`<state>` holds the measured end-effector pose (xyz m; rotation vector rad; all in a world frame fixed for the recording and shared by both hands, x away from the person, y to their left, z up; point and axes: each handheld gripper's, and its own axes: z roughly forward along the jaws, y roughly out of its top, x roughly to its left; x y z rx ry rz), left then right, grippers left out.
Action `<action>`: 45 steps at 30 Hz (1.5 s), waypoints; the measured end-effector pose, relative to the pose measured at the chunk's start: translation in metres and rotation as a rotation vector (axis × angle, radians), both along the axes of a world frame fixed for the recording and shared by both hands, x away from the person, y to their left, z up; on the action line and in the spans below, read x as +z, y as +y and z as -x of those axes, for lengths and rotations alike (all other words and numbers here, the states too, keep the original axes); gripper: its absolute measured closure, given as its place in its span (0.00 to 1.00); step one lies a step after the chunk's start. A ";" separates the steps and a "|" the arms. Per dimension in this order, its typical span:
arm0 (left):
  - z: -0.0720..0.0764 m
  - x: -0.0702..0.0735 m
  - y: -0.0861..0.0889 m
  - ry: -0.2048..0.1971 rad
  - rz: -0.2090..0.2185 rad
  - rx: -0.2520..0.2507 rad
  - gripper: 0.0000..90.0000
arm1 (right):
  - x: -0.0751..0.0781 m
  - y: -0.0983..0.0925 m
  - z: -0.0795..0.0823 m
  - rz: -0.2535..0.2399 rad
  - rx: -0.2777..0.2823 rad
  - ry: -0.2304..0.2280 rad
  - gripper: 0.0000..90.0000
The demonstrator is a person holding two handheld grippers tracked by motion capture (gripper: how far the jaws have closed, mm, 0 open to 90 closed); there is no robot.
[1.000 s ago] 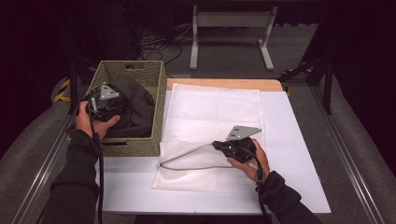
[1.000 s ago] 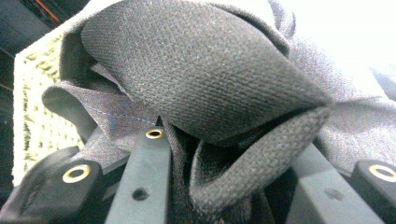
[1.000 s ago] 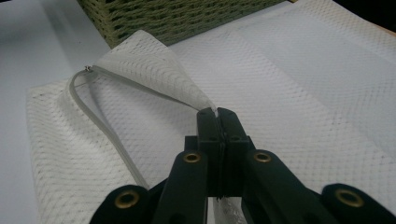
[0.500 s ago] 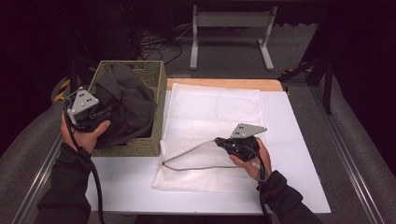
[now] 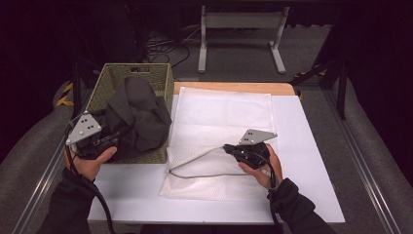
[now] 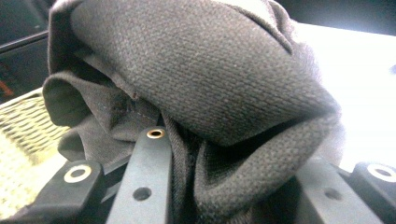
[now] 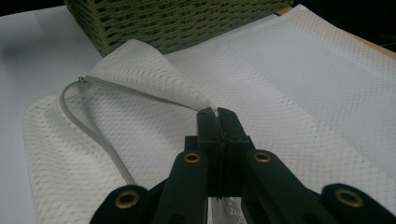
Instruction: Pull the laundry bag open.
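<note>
Dark garment (image 5: 139, 114) is bunched up, half out of the woven basket (image 5: 113, 78), with the left gripper (image 5: 100, 139) clamped on its fabric. The right gripper (image 5: 233, 148) pinches the mesh laundry bag's (image 5: 221, 114) zipper edge, holding it open on the table (image 5: 311, 161).

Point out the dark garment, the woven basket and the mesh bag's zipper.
dark garment (image 5: 139, 109): high view, on its bunched top above the basket.
woven basket (image 5: 113, 75): high view, on its far-left rim.
mesh bag's zipper (image 7: 95, 135): right gripper view, on the grey curved strip.
</note>
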<state>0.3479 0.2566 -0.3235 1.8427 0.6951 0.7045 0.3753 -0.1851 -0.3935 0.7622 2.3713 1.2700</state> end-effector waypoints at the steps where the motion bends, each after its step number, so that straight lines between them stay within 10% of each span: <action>1: 0.006 0.000 0.001 0.002 0.027 -0.004 0.79 | 0.000 -0.001 0.000 -0.002 -0.003 0.000 1.00; 12: 0.065 0.016 0.003 -0.054 0.093 -0.067 0.80 | 0.011 -0.002 -0.004 -0.032 -0.027 -0.036 1.00; 19: 0.098 0.018 -0.033 -0.041 0.071 -0.185 0.80 | 0.016 0.003 -0.007 -0.036 -0.032 -0.057 1.00; 36: 0.099 -0.006 -0.110 0.070 -0.015 -0.432 0.79 | 0.019 -0.001 -0.021 -0.047 -0.089 -0.060 1.00; 45: 0.091 -0.024 -0.170 0.147 -0.138 -0.616 0.79 | 0.021 0.000 -0.025 -0.051 -0.096 -0.060 1.00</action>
